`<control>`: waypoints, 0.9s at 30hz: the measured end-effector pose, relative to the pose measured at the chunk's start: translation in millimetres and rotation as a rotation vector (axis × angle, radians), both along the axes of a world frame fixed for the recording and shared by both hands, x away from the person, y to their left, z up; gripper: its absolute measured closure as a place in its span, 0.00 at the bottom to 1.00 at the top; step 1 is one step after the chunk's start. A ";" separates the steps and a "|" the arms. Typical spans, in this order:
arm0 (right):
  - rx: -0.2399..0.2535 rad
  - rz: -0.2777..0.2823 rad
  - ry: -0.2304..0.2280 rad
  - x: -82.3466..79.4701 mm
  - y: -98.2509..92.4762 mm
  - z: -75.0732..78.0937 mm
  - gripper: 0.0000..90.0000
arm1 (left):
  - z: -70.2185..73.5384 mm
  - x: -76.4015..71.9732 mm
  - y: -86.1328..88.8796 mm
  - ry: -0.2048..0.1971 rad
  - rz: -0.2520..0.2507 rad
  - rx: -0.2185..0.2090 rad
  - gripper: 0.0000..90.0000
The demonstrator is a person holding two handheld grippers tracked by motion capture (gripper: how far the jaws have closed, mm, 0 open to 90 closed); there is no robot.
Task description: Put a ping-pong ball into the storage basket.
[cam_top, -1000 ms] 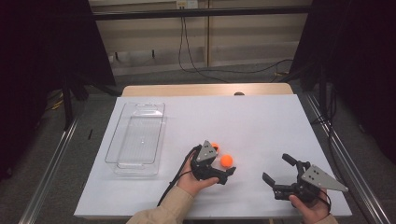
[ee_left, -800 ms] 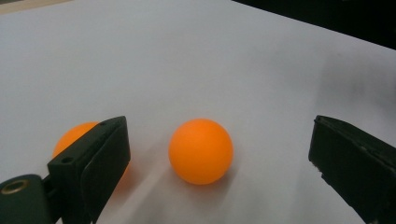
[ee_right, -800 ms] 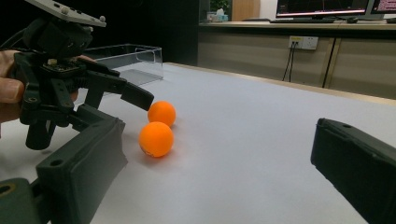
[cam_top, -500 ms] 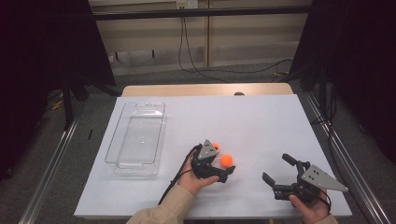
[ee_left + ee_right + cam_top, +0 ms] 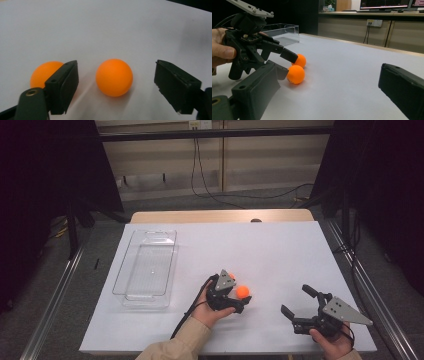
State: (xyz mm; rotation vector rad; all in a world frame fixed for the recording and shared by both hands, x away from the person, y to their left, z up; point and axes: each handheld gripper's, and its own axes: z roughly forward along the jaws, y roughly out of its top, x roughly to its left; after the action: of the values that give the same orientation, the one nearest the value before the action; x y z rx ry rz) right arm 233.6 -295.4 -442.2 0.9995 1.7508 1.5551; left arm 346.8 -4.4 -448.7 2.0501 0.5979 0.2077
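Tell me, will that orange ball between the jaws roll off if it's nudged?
Probably. The orange ball is round and smooth and sits free on the flat white table, so it should roll easily. It looks light and hollow, and the left gripper isn't pressing it yet.

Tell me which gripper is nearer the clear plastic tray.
Left. The left gripper sits just right of the clear plastic tray, jaws around an orange ball. The right gripper rests farther right, near the table's front right corner.
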 end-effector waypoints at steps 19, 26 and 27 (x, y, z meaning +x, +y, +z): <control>-0.002 0.000 -0.003 -0.1 -0.4 0.3 0.02 | 0.7 1.8 -4.1 0.031 -0.006 0.006 0.32; 0.001 -0.001 -0.003 -0.4 -0.7 0.6 0.02 | -0.2 2.0 -4.8 0.034 -0.007 0.021 0.34; 0.001 0.000 -0.003 -0.3 -0.6 0.5 0.02 | -0.6 1.8 -5.1 0.039 -0.006 0.019 0.34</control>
State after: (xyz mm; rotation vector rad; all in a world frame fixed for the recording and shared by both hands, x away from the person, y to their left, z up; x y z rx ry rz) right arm 233.3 -295.9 -441.7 0.9973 1.7485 1.5566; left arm 348.6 -9.6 -449.3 2.0788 0.6157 0.1702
